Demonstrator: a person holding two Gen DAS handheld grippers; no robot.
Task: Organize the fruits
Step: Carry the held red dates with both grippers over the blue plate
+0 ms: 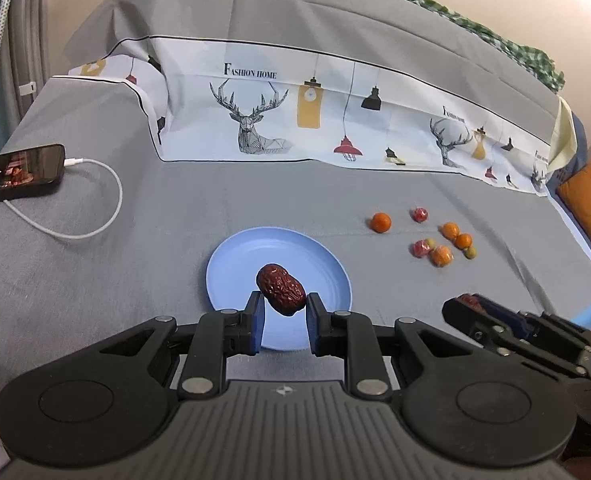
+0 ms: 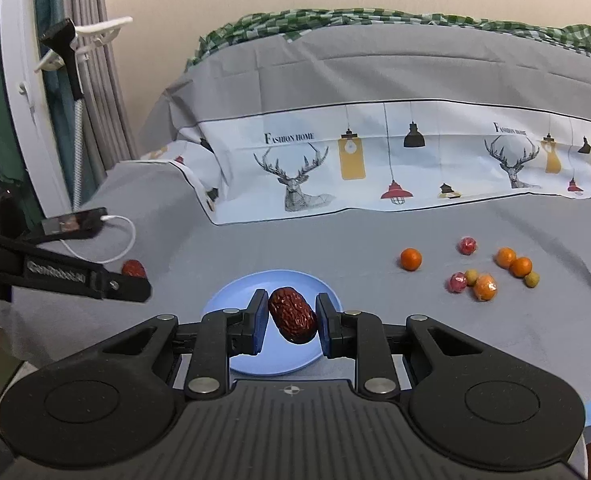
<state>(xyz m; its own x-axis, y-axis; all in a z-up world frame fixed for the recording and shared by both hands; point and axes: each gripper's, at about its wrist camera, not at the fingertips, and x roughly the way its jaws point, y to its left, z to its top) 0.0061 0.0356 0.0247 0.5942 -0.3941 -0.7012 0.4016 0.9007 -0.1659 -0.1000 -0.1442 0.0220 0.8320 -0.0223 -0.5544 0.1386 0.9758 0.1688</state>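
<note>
Grey-covered bed point(image 1: 143, 240) — blue plate point(image 1: 231, 256), phone point(image 1: 19, 172), cable point(image 1: 95, 200), scattered small fruits point(image 1: 441, 240).

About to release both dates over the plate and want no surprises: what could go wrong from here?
1. The left gripper and right gripper each pinch a rounded red date; dropped from above, either may roll off the shallow blue plate.
2. Both grippers converge on that plate, so they could collide.

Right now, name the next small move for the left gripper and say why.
Probably lower the left gripper slightly and open it. It holds a wrinkled dark red date above the round light blue plate, whose surface shows bare, so release should land it there.
</note>
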